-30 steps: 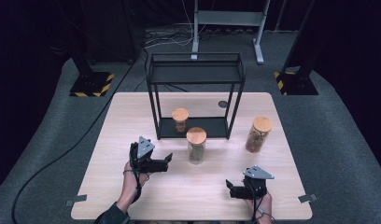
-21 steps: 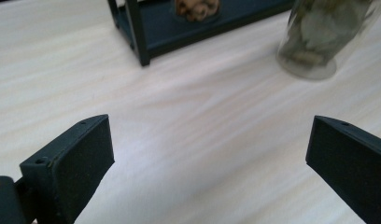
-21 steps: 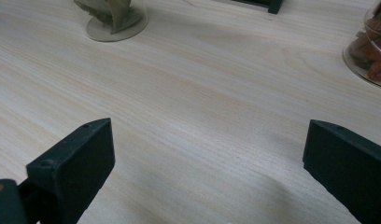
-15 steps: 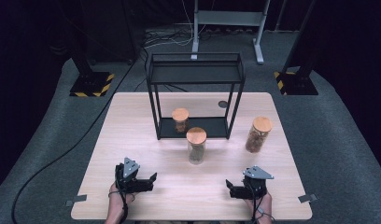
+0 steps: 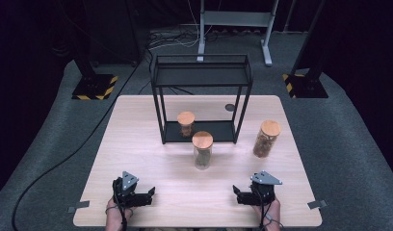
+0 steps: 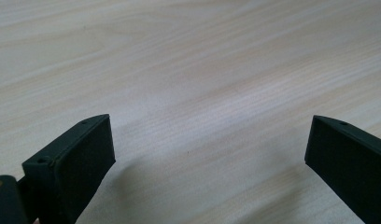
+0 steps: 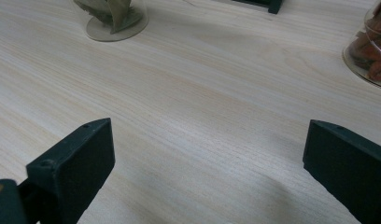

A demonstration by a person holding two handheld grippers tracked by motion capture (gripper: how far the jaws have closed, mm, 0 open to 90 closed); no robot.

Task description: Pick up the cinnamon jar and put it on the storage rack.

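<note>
I had the left gripper (image 5: 149, 195) and right gripper (image 5: 238, 194) low over the table (image 5: 137, 144), jaws spread wide, gripping nothing. The centre jar (image 5: 203, 150) stood ahead between them; the orange-filled jar (image 5: 267, 138) ahead-right of my right one.

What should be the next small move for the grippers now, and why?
Probably the right gripper should move forward toward the middle jar. Both grippers rest open and empty near the table's front edge; that jar stands in front of the shelf, with bare wood between.
</note>
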